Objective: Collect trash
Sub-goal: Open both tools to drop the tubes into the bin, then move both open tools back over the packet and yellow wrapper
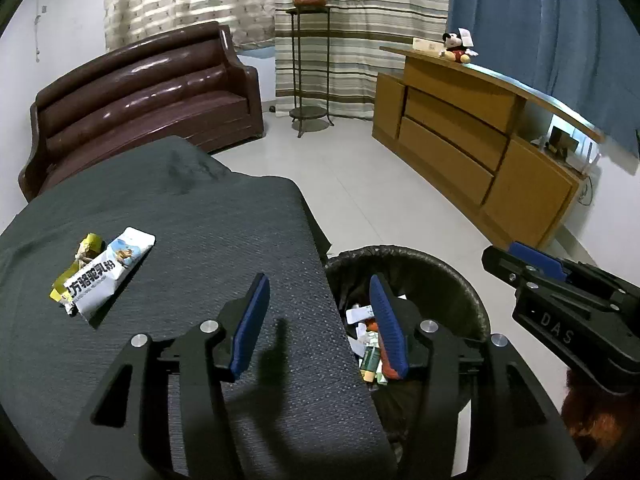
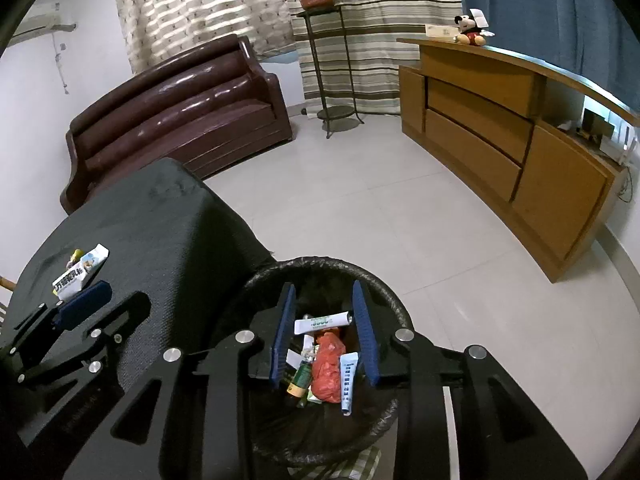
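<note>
A white snack packet (image 1: 105, 271) lies on a yellow wrapper (image 1: 89, 245) on the dark cloth-covered table (image 1: 208, 216), to the left of my left gripper (image 1: 319, 285). That gripper is open and empty, straddling the table's right edge. The black-lined trash bin (image 2: 384, 292) stands on the floor beside the table. My right gripper (image 2: 323, 288) hangs open over the bin's mouth. Inside the bin lie a white tube (image 2: 324, 322), an orange bag (image 2: 327, 364), a blue-and-white tube (image 2: 348, 380) and other scraps. The packet (image 2: 80, 274) also shows at the far left of the right wrist view.
A brown leather sofa (image 1: 140, 92) stands behind the table. A metal plant stand (image 1: 310, 68) with a potted plant is at the back, and a wooden cabinet (image 1: 472, 136) runs along the right. Pale tiled floor (image 2: 380, 200) lies between them.
</note>
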`<state>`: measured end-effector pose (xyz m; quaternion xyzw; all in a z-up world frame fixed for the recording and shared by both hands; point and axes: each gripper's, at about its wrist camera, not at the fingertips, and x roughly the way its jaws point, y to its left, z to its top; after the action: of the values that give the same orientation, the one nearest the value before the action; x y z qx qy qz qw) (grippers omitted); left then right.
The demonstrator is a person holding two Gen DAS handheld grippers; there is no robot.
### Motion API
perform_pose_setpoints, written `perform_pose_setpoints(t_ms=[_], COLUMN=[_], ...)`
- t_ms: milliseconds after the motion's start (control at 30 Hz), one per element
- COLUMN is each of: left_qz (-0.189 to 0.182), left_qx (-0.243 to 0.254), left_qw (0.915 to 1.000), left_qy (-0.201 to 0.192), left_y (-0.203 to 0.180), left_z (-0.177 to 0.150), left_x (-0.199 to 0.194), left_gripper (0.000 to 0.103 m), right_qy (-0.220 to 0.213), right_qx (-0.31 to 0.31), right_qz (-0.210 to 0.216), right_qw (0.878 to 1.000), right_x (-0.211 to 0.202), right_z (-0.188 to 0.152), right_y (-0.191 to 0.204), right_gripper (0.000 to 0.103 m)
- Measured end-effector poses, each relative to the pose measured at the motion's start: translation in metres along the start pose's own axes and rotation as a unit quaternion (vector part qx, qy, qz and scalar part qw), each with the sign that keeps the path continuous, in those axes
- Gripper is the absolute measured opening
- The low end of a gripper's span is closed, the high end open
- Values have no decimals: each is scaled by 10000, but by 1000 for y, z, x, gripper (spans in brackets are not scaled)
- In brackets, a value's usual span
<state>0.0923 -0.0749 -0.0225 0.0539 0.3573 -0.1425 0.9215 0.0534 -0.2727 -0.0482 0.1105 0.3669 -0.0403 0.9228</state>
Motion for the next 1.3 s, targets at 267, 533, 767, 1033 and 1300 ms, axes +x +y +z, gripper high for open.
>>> perform_pose_setpoints(t_ms=[267, 533, 767, 1033, 1300], left_qz=[100, 474, 890, 1475, 1799], left_qx=[-52, -245, -576, -952, -1244], left_qw=[9999, 9984, 9941, 9841, 9756], left_qy=[-99, -199, -205, -264, -213], left_y=[10, 50, 101, 170, 228], left_z=[-1, -7, -15, -30, -44], left_x=[-11, -32, -53, -75, -89], left_gripper=[63, 72, 72, 73, 73], right_qy=[-13, -14, 31, 87, 233], right_qx=[-15, -123, -340, -623, -823], right_qz=[8, 193, 488, 815, 1129], right_qw=[10000, 9997, 9982, 9947, 9899], right_x=[-1, -3, -3, -2, 8], right_z=[1, 7, 10, 13, 15], right_y=[2, 27, 70, 128, 190], right_gripper=[43, 55, 58, 60, 63])
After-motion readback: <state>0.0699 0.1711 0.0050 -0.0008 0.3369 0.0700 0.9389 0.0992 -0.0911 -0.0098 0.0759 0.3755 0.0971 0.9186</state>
